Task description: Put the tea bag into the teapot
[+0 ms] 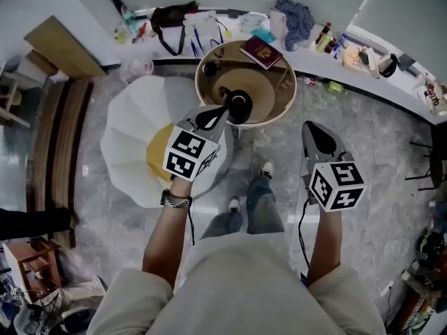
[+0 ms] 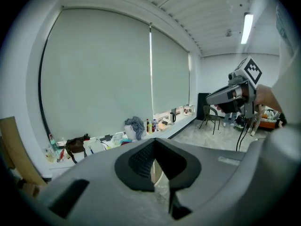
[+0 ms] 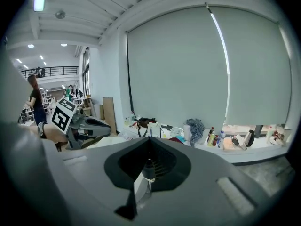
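A black round teapot (image 1: pixel 239 106) stands at the near edge of a round wooden table (image 1: pixel 279 103). My left gripper (image 1: pixel 223 110) points at the teapot from the left, its tip close beside it and its jaws together. In the left gripper view my left gripper (image 2: pixel 154 143) shows its jaws meeting with nothing between them. My right gripper (image 1: pixel 311 127) hangs over the floor to the right of the table, shut and empty, as the right gripper view also shows for my right gripper (image 3: pixel 149 141). I see no tea bag in any view.
A red book (image 1: pixel 260 51) lies on the table's far side. A big white softbox (image 1: pixel 136 135) with a yellow patch stands on the floor at the left. A cluttered counter (image 1: pixel 363 65) runs along the wall, with a black bag (image 1: pixel 171 14) and blue cloth (image 1: pixel 296 16).
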`<state>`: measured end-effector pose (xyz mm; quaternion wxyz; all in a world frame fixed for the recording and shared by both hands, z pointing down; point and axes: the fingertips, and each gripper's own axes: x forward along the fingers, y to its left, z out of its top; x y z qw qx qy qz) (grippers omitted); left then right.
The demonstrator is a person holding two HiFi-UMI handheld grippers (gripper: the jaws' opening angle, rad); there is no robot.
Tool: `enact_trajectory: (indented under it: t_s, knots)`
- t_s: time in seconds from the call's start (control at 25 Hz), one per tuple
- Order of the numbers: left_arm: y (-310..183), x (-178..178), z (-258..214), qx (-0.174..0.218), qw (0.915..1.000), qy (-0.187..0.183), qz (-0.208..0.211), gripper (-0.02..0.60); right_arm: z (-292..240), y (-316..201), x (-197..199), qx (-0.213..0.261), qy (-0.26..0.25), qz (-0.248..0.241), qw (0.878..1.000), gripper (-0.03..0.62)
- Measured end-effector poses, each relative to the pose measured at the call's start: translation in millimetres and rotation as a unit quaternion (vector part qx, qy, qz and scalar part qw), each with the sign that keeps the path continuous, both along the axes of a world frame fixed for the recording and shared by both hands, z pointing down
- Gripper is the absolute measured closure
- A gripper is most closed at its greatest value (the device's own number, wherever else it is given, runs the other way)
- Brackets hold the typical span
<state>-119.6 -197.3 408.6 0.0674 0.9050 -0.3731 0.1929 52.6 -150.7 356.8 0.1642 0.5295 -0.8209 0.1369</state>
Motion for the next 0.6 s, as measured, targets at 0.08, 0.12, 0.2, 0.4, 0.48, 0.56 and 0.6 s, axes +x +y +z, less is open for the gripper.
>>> enact_trajectory:
  t_s: [0.08,0.12,0.2,0.4,0.48,0.56,0.6]
  knots:
    - [21.2,1.3,-16.5,0.014,0.9998,0.012,0.004,0.575,-12.5,19.5,-2.3,0.011,0.003,0.0,1.0,0.588]
    - [31.1,1.8,-24.2,0.022,0.9996,0.016,0.004,0.575,-17.9,28.1,-2.7,0.018,0.007,0.0,1.0,0.588]
    - [47.8,3.5,-39.8,0.041,0.999,0.016,0.002,0.575,-28.7,42.0,-0.1,0.034,0.017,0.002,0.999,0.588]
    - [89.1,5.8,-62.3,0.084,0.9963,-0.015,-0.007,0.575,-48.2,72.9,5.9,0.051,0.006,-0.004,0.999,0.588]
    - [103.9,3.5,-72.8,0.09,0.9957,-0.006,-0.021,0.575,-57.6,85.9,5.9,0.061,0.004,-0.013,0.998,0.588]
    - [120.1,2.0,-88.9,0.101,0.9944,0.003,-0.032,0.575,-72.2,101.9,6.0,0.077,0.004,-0.02,0.997,0.588]
    - [129.7,2.6,-96.9,0.106,0.9937,0.004,-0.036,0.575,-80.3,111.6,7.6,0.087,0.006,-0.022,0.996,0.588]
